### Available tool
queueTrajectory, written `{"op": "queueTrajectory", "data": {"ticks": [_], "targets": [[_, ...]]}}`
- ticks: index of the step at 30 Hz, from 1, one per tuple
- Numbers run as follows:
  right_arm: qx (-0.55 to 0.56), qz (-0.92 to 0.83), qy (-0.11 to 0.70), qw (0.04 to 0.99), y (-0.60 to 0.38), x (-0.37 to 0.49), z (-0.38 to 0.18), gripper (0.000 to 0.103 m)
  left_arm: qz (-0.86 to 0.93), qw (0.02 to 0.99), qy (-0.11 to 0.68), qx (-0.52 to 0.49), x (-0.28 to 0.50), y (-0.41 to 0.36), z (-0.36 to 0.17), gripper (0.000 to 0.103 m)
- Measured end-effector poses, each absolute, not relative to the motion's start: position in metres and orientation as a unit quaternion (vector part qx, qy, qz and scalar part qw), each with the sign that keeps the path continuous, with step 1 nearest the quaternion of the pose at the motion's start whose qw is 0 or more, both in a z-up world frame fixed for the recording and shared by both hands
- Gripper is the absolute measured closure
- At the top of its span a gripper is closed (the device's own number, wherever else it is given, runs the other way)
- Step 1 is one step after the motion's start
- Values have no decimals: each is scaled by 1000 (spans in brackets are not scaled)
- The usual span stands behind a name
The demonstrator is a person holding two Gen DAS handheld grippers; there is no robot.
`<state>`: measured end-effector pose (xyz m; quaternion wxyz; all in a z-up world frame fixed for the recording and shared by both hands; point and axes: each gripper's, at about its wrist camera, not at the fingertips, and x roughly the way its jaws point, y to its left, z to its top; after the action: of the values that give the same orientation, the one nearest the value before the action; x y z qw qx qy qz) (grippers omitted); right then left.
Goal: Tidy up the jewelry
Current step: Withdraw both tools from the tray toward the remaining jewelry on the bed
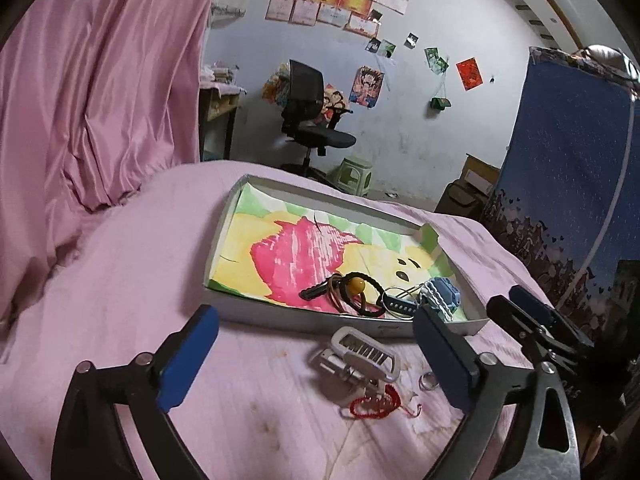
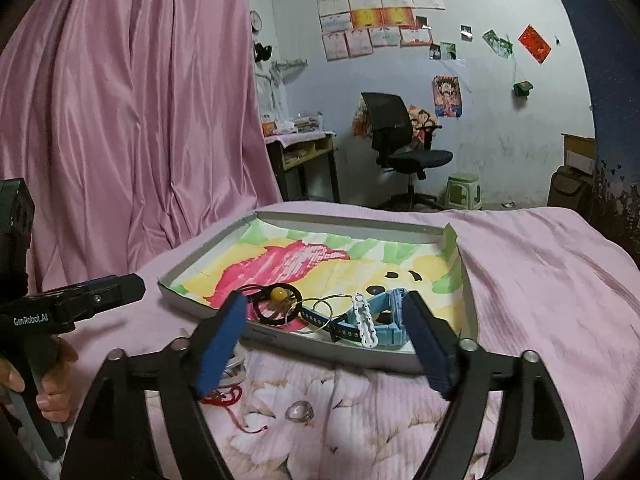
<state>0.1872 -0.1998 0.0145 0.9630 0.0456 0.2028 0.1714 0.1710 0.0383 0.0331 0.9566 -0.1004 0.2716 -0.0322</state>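
Note:
A shallow cardboard tray (image 1: 224,240) lined with a painted sheet lies on the pink bed. In its near corner sit black hair ties with an amber bead (image 1: 357,283), thin hoops (image 2: 320,312) and a blue watch (image 2: 384,312). On the bedsheet in front of the tray lie a silver clip (image 1: 360,364), a red string bracelet (image 1: 372,406) and a silver ring (image 2: 299,410). My left gripper (image 1: 316,316) is open just above the clip, holding nothing. My right gripper (image 2: 324,300) is open over the ring, also holding nothing. Its left finger partly hides the clip (image 2: 236,364).
A pink curtain (image 2: 120,120) hangs at the left. Beyond the bed's far edge stand an office chair (image 2: 400,140), a green stool (image 2: 462,190) and a desk (image 2: 304,152). A blue fabric wardrobe (image 1: 568,168) is at the right. A hand (image 2: 52,384) holds the left gripper's handle.

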Motion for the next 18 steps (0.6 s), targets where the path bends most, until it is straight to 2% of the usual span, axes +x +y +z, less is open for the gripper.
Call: {"op": "queueTrajectory", "data": {"ticks": [3, 6, 18], "targets": [[47, 173, 195, 964, -202, 180, 15, 8, -24, 961, 260, -92, 160, 36, 35, 0], [46, 175, 190, 965, -203, 171, 14, 3, -18, 963, 256, -82, 149, 34, 35, 0], [21, 172, 176, 969, -201, 143, 15, 2, 0, 968, 245, -54, 116, 32, 29, 0]]}}
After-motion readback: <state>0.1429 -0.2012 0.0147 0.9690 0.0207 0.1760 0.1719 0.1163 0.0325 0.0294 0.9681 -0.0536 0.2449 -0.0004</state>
